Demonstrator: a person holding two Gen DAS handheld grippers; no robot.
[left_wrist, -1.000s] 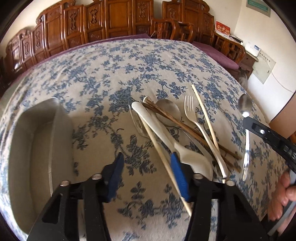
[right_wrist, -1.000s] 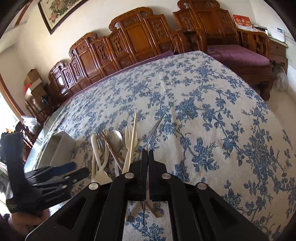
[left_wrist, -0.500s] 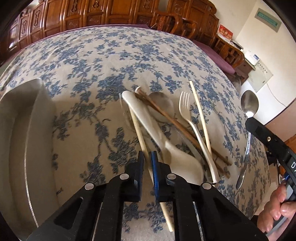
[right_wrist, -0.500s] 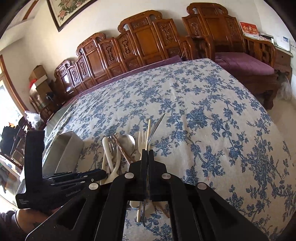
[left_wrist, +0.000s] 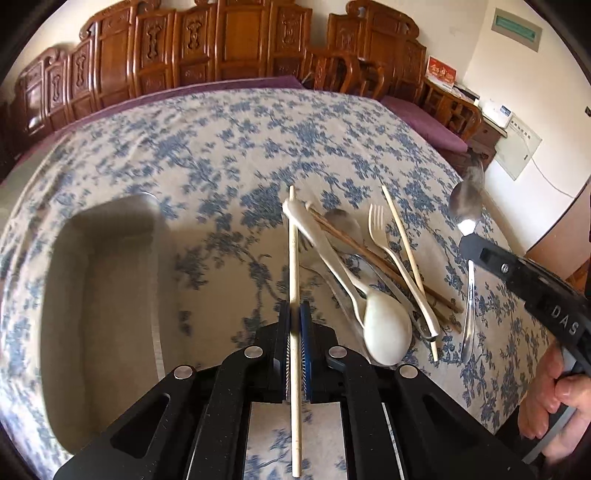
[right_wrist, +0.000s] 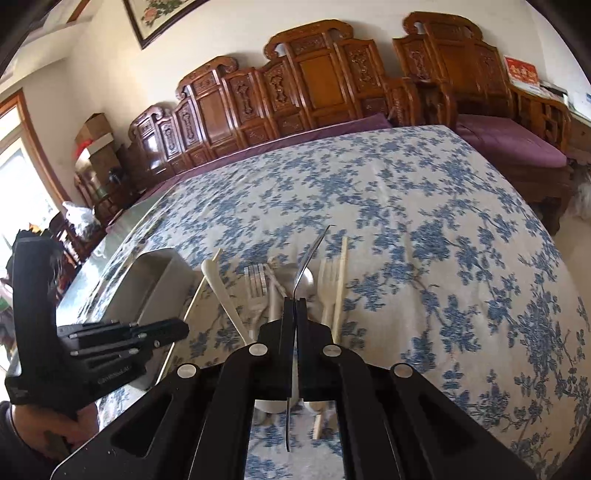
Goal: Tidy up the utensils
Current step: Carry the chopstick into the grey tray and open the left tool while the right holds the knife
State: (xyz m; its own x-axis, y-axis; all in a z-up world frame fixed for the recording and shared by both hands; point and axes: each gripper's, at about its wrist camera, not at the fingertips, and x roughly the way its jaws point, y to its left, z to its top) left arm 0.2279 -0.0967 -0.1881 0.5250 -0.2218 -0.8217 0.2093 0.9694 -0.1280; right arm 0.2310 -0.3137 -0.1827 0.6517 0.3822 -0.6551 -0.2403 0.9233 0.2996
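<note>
Now chopstick (left_wrist: 293,258) in left gripper (left_wrist: 295,325), lifted.

Carved wooden chairs (right_wrist: 325,77), framed painting (right_wrist: 155,14), purple cushion (right_wrist: 509,144).

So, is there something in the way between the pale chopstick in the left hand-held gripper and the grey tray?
Nothing visible. The left hand-held gripper is shut on the pale wooden chopstick, and only bare blue-flowered tablecloth lies between it and the grey metal tray on its left. The utensil pile lies on the other side.
</note>
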